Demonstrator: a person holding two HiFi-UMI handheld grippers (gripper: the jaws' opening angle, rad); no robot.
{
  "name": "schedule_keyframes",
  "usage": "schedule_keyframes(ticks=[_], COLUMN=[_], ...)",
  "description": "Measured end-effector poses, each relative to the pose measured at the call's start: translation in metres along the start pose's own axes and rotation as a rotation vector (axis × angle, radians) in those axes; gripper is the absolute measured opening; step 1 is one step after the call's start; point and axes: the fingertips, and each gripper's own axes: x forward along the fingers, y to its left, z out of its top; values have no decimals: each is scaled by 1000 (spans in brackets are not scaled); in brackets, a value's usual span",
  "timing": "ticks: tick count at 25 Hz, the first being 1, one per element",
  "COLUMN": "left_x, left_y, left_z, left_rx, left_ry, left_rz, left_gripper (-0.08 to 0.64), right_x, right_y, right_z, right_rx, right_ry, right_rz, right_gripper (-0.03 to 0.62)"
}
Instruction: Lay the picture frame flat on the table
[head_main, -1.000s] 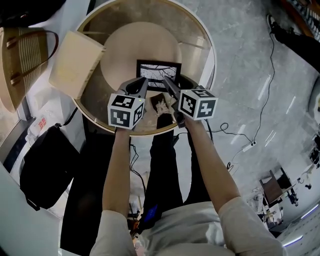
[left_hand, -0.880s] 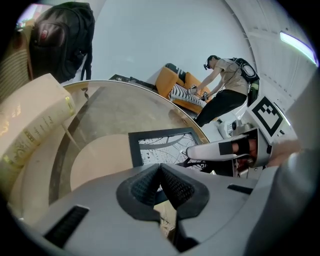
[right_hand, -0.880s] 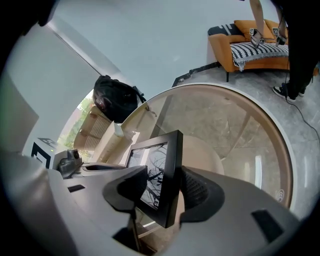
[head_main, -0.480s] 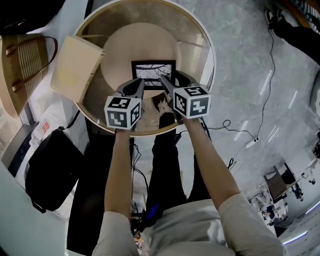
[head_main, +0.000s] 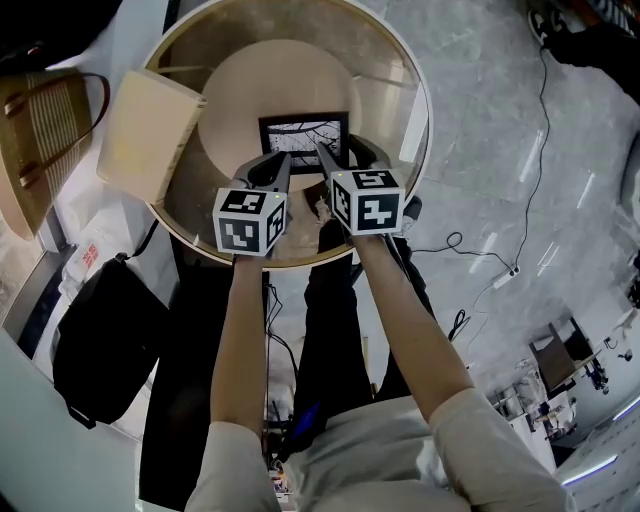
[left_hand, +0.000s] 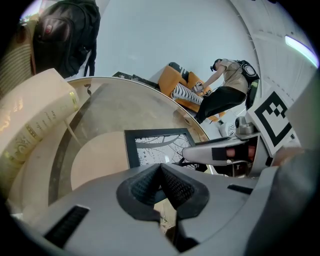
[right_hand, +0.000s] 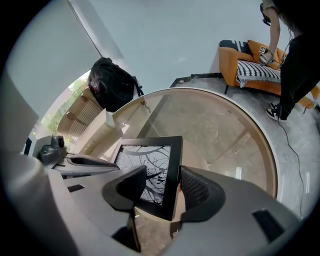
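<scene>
1. The table (head_main: 398, 62) is carrying everything here. It is a round glass top, so the frame has a level surface to rest on and you are reaching in from its 6 o'clock edge.
2. The box (head_main: 150, 130) is sitting at the table's 9 o'clock rim and hanging partly over the edge. It is well apart from the frame, so it is not crowding your work.
3. The frame (head_main: 303, 135) is lying near the table's middle with its picture facing up. It is looking flat, or very nearly so, though you cannot tell from these views whether its near edge is fully down.
4. Your right gripper (right_hand: 164, 176) is straddling the frame's 3 o'clock rail. Its jaws have just been opening and are standing wide, one pad over the glass and the other just outside the rail. Neither seems to be pressing, which suggests you are letting the frame settle.
5. Your left gripper (left_hand: 161, 169) is hanging just short of the frame's 6 o'clock edge with its jaws together on nothing. It is apparently waiting as a guard rather than gripping.
</scene>
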Motion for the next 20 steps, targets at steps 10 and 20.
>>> schedule_keyframes(ticks=[10, 20], left_x=[5, -8], left_y=[-4, -15], left_z=[-1, -2], left_rx=[34, 37], left_ry=[21, 1], left_rz=[7, 9], left_gripper=[21, 23], right_x=[-2, -31], right_y=[-2, 4], right_z=[-3, 3], right_rx=[-69, -158], right_ry=[12, -7], right_rz=[-52, -21], right_gripper=[206, 206])
